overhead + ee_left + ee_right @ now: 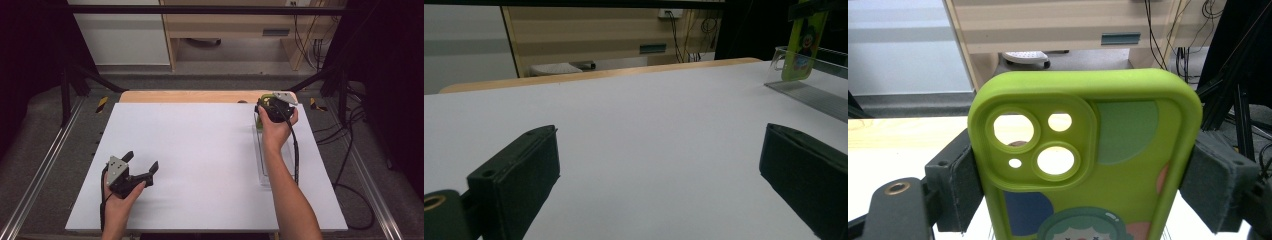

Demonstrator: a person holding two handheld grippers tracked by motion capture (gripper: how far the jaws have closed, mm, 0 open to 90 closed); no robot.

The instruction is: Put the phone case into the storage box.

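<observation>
One white board (200, 165) covered most of the table I worked at, with a strip of pale wood (200, 96) showing along its far edge; beyond that lay grey floor, a light wooden cabinet (225, 22) and loose cables (310, 45) against the back of the room, with dark frame legs to either side. On the right half of the board lay a clear plastic tray (265, 172), a long narrow trough running away from me; in the high view I could make out nothing lying loose in the part of it that showed past my forearm. At its far end my right gripper (272, 111) held the green phone case (1083, 165), the two pads pressing on its long side edges. The case stood upright, long axis vertical, camera cut-outs at the top and cartoon print facing the gripper's own camera. In the left gripper view its lower end sat right at the tray's far end wall; whether it touched the tray floor I could not tell. My left gripper (141, 167) rested low over the near left part of the board, well apart from the tray, jaws spread wide with bare board between them
</observation>
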